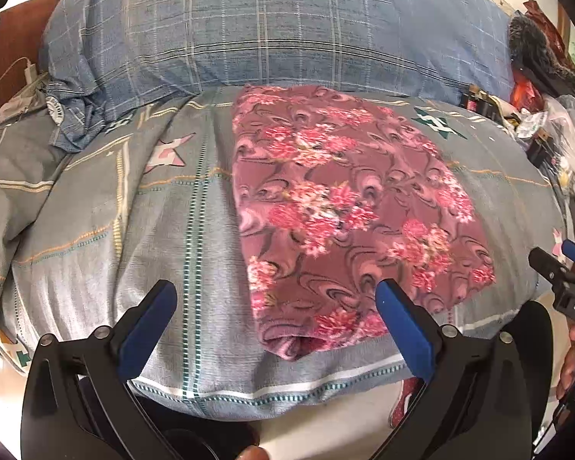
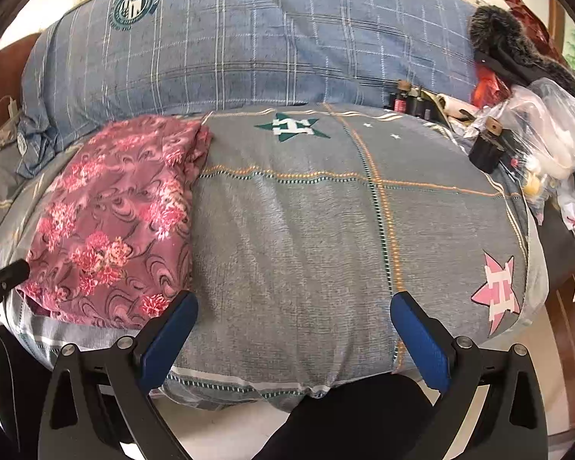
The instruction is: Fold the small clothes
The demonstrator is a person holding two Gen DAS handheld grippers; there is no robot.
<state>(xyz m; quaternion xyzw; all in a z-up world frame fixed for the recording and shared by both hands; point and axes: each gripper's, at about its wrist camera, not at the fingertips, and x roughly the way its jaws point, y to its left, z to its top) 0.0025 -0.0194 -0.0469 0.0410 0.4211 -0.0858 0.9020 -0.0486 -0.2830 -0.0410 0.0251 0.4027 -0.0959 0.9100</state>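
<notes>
Folded mauve garment with pink floral print (image 1: 349,207) lies flat as a neat rectangle near the bed's front edge on the grey quilt (image 2: 306,230); left gripper (image 1: 276,306) and right gripper (image 2: 293,314) both gape wide, empty.

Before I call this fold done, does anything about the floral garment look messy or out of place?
Nothing stands out. The folded floral garment lies flat on the grey bedspread, with both grippers open and clear of it.

Black left gripper (image 1: 275,299), blue-padded jaws, silver screws
</notes>
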